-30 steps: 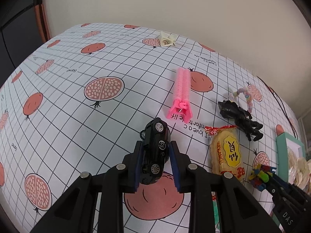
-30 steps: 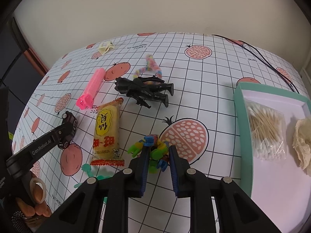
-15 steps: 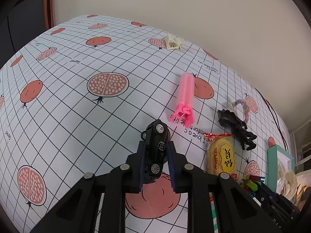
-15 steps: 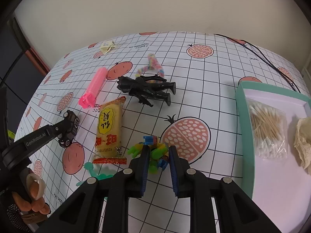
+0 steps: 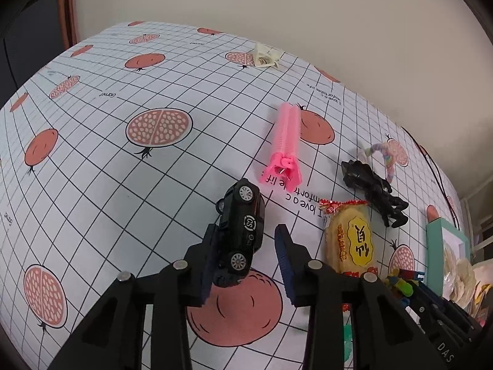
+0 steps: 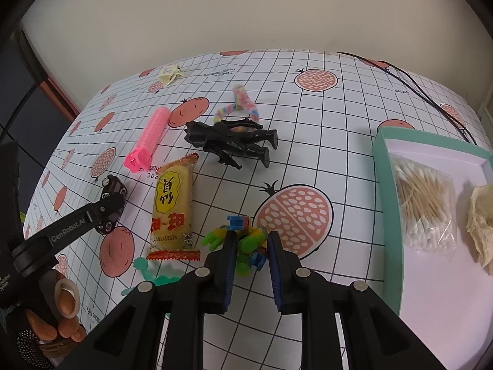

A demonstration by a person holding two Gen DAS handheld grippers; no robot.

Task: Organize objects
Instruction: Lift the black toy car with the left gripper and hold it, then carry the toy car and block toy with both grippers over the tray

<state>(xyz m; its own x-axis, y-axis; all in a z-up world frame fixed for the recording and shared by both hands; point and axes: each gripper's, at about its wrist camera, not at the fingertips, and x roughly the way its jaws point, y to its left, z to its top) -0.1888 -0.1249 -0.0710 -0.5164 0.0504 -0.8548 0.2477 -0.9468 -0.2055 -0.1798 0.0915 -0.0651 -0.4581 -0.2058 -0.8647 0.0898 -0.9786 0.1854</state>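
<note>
- Left gripper (image 5: 246, 246) — jaws parted; the black car (image 5: 243, 240) leans on its side against the left finger, clear of the right one, resting on the surface (image 5: 123, 185).
- Right gripper (image 6: 249, 259) — narrowly parted around the block toy (image 6: 243, 240); whether it pinches, I cannot tell.
- Tray (image 6: 385, 215) at far right.

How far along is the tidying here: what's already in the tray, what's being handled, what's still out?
Done: cotton swabs bag and a crumpled wrapper lie in the teal tray.
In hand: the right gripper straddles the block toy; the left gripper is open beside the black toy car.
Left: snack pack, black figure, pink roller, pipe cleaner.
</note>
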